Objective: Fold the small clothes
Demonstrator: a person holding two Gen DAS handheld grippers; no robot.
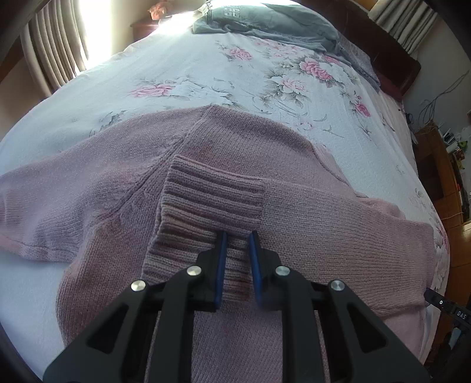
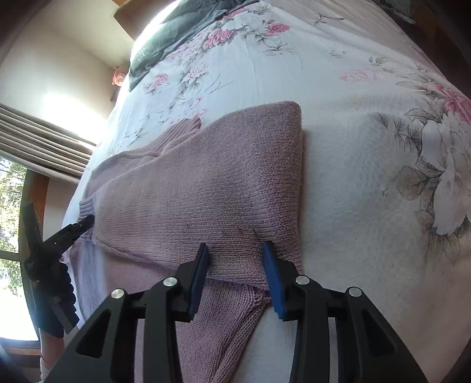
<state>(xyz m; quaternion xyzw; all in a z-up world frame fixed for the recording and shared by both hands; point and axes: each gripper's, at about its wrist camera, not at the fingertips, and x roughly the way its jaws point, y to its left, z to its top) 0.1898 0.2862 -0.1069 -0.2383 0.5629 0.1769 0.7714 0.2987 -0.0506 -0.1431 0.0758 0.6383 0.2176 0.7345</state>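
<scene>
Left wrist view first: the pink knit sweater (image 1: pixel 294 206) is spread flat on the bed (image 1: pixel 206 76), on the floral sheet. One sleeve has been laid across the body, so its ribbed cuff (image 1: pixel 212 200) sits right in front of the left gripper (image 1: pixel 237 265). The jaws stand a little apart with the cuff's near edge between the blue pads; looks like they're straddling it, not pinching, but I can't tell for sure if there's contact. The cuff's long edge runs left-right across the jaws, and the sleeve itself heads off to the right. A grey garment (image 1: pixel 265 20) lies well apart at the far end of the bed.

Right wrist view: the right gripper (image 2: pixel 237 265) has its jaws clearly apart, sitting over the folded sweater's near edge, close to the right-hand fold line, which runs straight away from the camera. The sweater's bulk stretches away to the left, towards the other gripper at the cuff.

My guess: each hand is nearest its own end, so the next fold pivots on lifting both ends together.
</scene>
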